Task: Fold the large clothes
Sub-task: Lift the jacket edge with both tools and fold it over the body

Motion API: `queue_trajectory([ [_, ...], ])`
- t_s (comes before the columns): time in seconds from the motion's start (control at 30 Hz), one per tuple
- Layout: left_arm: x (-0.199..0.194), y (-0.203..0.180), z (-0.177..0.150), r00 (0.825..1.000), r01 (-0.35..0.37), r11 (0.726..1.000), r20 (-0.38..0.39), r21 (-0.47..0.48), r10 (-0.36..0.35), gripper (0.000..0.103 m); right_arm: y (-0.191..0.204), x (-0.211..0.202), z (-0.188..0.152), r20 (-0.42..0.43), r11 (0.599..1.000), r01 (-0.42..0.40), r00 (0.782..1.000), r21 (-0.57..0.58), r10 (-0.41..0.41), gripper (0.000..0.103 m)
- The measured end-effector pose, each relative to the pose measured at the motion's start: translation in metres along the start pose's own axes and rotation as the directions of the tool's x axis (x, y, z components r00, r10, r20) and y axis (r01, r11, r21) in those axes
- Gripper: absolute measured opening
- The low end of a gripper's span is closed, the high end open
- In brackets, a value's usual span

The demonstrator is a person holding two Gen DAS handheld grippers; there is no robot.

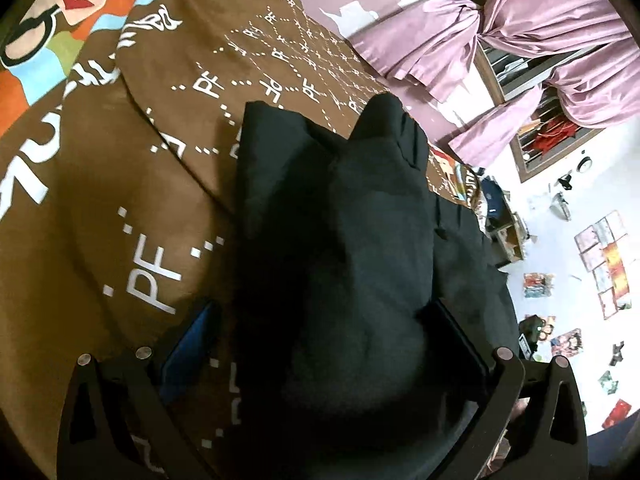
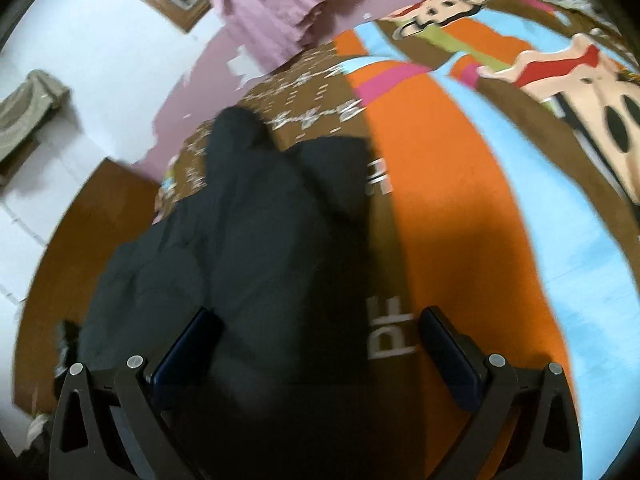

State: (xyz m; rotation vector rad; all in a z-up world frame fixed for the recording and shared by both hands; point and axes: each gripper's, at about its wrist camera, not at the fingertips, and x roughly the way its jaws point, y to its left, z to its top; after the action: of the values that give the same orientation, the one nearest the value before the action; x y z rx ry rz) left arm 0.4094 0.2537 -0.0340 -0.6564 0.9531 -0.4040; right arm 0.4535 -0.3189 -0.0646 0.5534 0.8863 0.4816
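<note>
A dark garment (image 1: 340, 240) lay bunched on a bed, filling the centre and lower middle of the left wrist view, its folds so deep in shadow that sleeves, collar or seams could not be told apart. The left gripper (image 1: 324, 336) sat at the bottom of that frame with its jaws spread wide, the cloth heaped between them; whether the fingers (image 1: 192, 344) touched the fabric was hard to judge. Under the garment spread a brown bedspread (image 1: 120, 184) printed with white letters and cartoon faces, cut off at the upper left. Pink curtains (image 1: 520, 40) hung at the upper right beside a window, and small pictures (image 1: 604, 264) on the white wall at the right were too small to read.

In the blurred right wrist view, the garment (image 2: 240, 248) occupied the centre left, its lower edge lost in darkness. The right gripper (image 2: 320, 340) also had its jaws spread apart, straddling cloth and bedspread (image 2: 460, 220).
</note>
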Motion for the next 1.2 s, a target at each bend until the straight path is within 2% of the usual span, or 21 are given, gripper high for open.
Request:
queue_trajectory([
  [0.07,0.000,-0.001,0.000,1.000,0.012,1.000,-0.015,0.011,-0.012,0.102,0.008,0.002,-0.005,-0.038,0.998,-0.051,0.998,-0.029,0.050,0.103],
  [0.17,0.001,-0.007,-0.003,0.999,0.027,0.999,-0.041,0.037,-0.026,0.102,0.019,0.007,-0.009,-0.068,0.997,-0.036,0.997,-0.063,0.032,0.103],
  [0.3,0.005,-0.013,-0.003,0.998,0.020,0.998,-0.062,0.064,-0.016,0.102,0.022,0.006,-0.011,-0.089,0.999,-0.027,0.996,-0.021,0.025,0.103],
  [0.37,0.004,-0.016,-0.004,0.998,0.016,0.997,-0.067,0.076,-0.011,0.100,0.025,0.007,-0.011,-0.091,1.000,-0.002,0.996,-0.024,0.000,0.096],
  [0.4,0.003,-0.019,-0.006,0.998,0.012,0.996,-0.066,0.086,-0.006,0.100,0.026,0.007,-0.011,-0.093,1.000,0.011,0.996,-0.029,-0.014,0.090],
  [0.5,0.001,-0.029,-0.011,0.998,-0.034,0.991,-0.053,0.126,0.041,0.088,0.034,0.003,-0.014,-0.088,0.998,0.048,0.995,-0.037,-0.051,0.069],
  [0.57,-0.002,-0.033,-0.016,0.997,-0.070,0.989,-0.035,0.134,0.075,0.067,0.043,-0.001,-0.015,-0.072,0.996,0.063,0.995,-0.057,-0.067,0.057],
  [0.6,-0.003,-0.035,-0.020,0.996,-0.077,0.988,-0.025,0.131,0.081,0.062,0.048,-0.004,-0.016,-0.065,0.995,0.069,0.995,-0.069,-0.073,0.049],
  [0.63,-0.006,-0.037,-0.022,0.996,-0.081,0.989,-0.012,0.125,0.083,0.053,0.051,-0.005,-0.017,-0.059,0.994,0.075,0.995,-0.080,-0.080,0.041],
  [0.67,-0.009,-0.038,-0.025,0.997,-0.079,0.990,0.000,0.115,0.080,0.046,0.058,-0.009,-0.017,-0.048,0.992,0.085,0.995,-0.098,-0.090,0.037],
  [0.73,-0.014,-0.043,-0.029,0.997,-0.078,0.992,0.020,0.104,0.077,0.037,0.070,-0.015,-0.016,-0.028,0.988,0.099,0.994,-0.118,-0.103,0.027],
  [0.87,-0.029,-0.060,-0.037,0.995,-0.088,0.991,0.065,0.099,0.082,0.024,0.092,-0.029,-0.010,0.027,0.990,0.078,0.997,-0.120,-0.075,0.021],
  [1.07,-0.060,-0.092,-0.035,0.988,-0.115,0.978,0.123,0.171,0.095,0.021,0.152,-0.024,-0.010,0.025,0.978,0.025,0.999,-0.207,-0.020,0.020],
  [1.2,-0.095,-0.091,-0.036,0.980,-0.130,0.979,0.171,0.159,0.102,0.021,0.187,-0.013,-0.014,0.019,0.964,-0.029,0.999,-0.265,0.035,0.020],
])
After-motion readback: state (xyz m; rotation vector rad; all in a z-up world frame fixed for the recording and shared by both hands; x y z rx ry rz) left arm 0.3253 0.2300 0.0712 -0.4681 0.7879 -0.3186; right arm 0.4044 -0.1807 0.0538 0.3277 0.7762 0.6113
